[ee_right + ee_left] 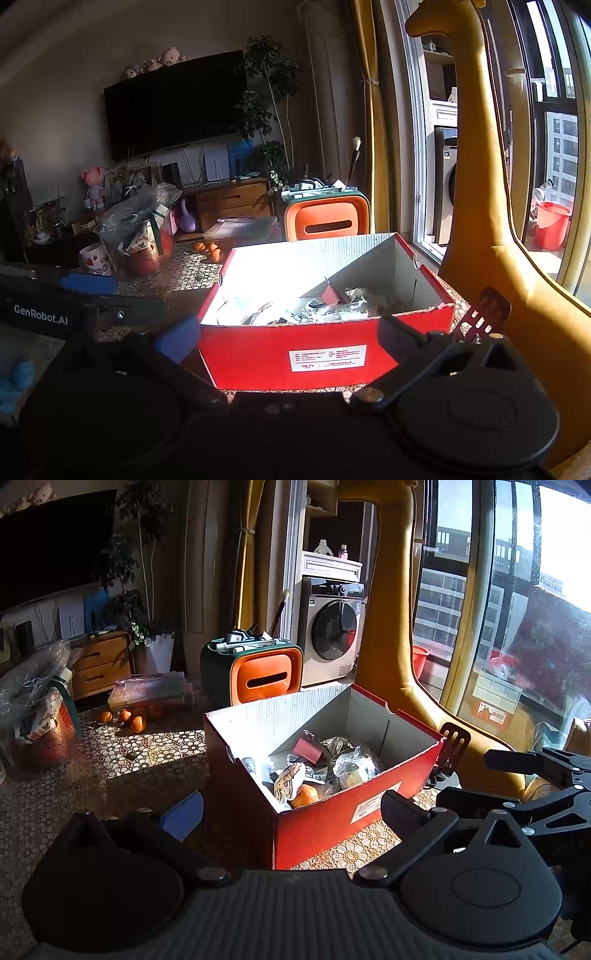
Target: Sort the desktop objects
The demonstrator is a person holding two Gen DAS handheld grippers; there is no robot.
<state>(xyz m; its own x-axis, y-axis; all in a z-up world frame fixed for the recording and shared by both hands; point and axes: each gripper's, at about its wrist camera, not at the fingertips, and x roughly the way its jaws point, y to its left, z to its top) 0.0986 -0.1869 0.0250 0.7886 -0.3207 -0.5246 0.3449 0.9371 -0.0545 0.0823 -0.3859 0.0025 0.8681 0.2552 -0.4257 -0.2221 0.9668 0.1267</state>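
Observation:
A red cardboard box (325, 819) with a white inside stands on the patterned tabletop, right in front of both grippers; it also shows in the right wrist view (258, 354). Inside lie an orange (304, 795), a patterned pouch (290, 781), a pink card (306, 749) and crumpled plastic bags (356, 766). My left gripper (291, 810) is open and empty, its fingers either side of the box's near corner. My right gripper (290, 334) is open and empty before the box's labelled front wall. The left gripper's arm (55, 314) shows at the left in the right wrist view.
Several oranges (129, 718) lie on the table at the far left. An orange and green case (258, 672) holding pens stands behind the box. A yellow giraffe figure (402, 635) stands right of it. A small black guitar (480, 314) lies by the box's right corner. A plastic-wrapped basket (136, 229) stands far left.

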